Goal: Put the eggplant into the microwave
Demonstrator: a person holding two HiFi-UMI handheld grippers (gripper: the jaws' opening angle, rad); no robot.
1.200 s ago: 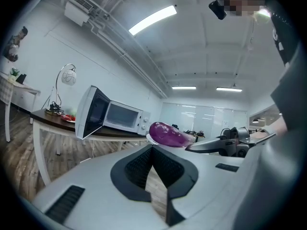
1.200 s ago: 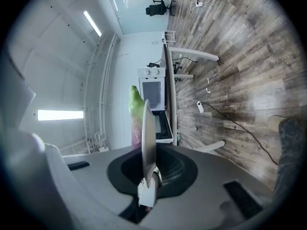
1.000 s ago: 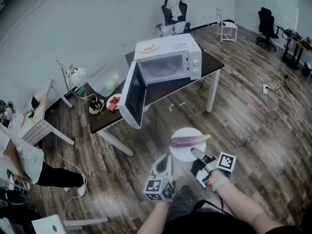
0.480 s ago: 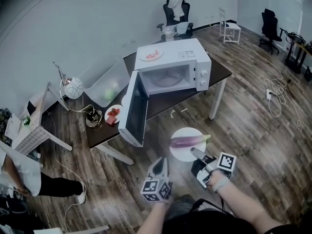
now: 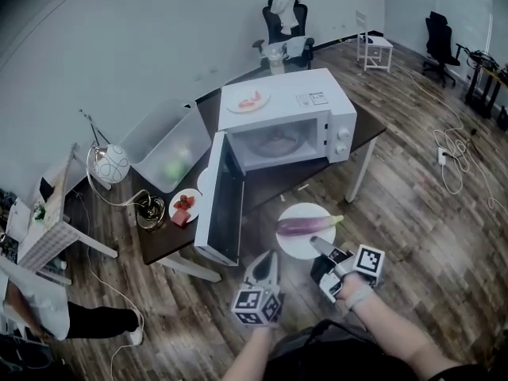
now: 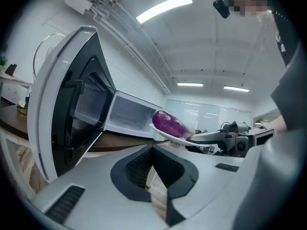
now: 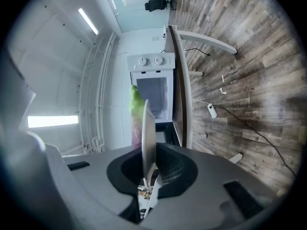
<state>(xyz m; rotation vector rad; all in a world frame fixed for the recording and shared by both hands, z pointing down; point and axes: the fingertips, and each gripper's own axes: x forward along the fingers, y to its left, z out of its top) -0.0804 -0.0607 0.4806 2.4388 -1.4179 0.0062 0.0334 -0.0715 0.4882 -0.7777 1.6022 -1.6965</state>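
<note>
A purple eggplant with a green stem lies on a white plate. My right gripper is shut on the plate's near rim and holds it level in front of the table. In the right gripper view the plate shows edge-on between the jaws, with the eggplant beside it. The white microwave stands on the dark table, its door swung wide open and its cavity facing me. My left gripper hangs shut and empty, left of the plate. In the left gripper view the eggplant sits between the open door and the right gripper.
A plate of red food sits on top of the microwave, and another lies on the table's left end. A clear plastic bin and a lamp stand further left. A person is at the far left. Cables lie on the wood floor.
Both grippers, the right one carrying the plate and eggplant, have come closer to the microwave. It now looks larger and nearer, with the open door just left of the plate.
</note>
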